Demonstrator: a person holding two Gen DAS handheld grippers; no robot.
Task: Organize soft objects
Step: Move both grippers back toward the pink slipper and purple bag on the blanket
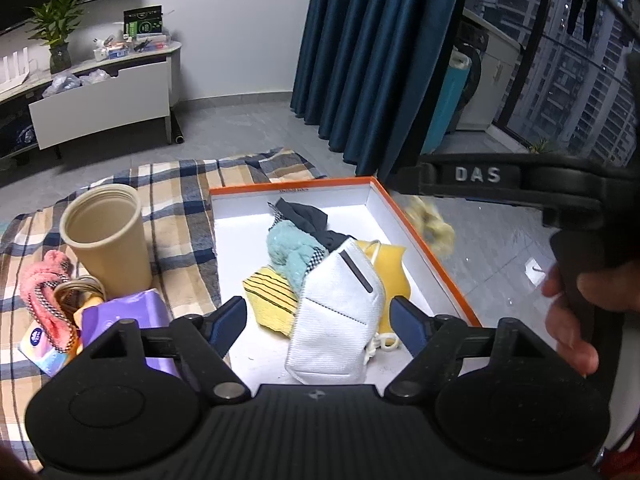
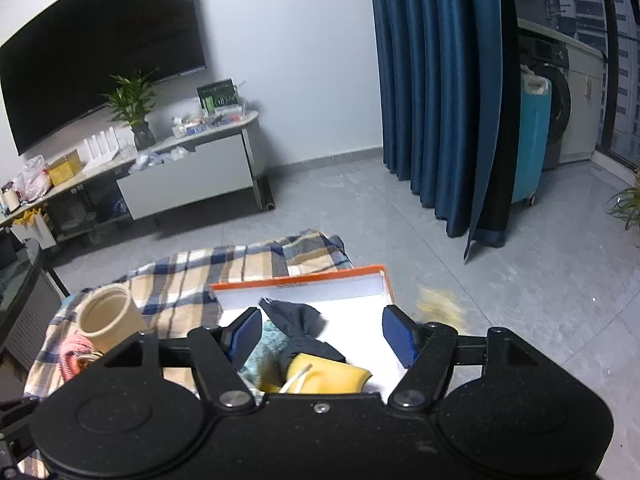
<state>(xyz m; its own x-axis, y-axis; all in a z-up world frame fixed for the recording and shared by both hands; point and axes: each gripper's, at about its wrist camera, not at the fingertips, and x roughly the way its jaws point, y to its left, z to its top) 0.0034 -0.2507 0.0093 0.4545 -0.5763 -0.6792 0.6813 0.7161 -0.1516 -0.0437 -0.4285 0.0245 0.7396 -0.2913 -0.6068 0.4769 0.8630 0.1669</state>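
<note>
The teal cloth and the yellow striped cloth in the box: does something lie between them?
Nothing does. In the left wrist view the teal cloth rests directly against the yellow striped cloth, beside the white mask.

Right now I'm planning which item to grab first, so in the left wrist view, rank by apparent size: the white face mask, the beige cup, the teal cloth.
1. white face mask, though it lies nearest the camera, so unsure against the cup
2. beige cup
3. teal cloth, partly covered

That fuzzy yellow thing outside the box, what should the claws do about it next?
Probably move the right claw, open and empty, toward the blurry yellow fluff. It sits outside the orange box, while the white mask and cloths already lie inside.
</note>
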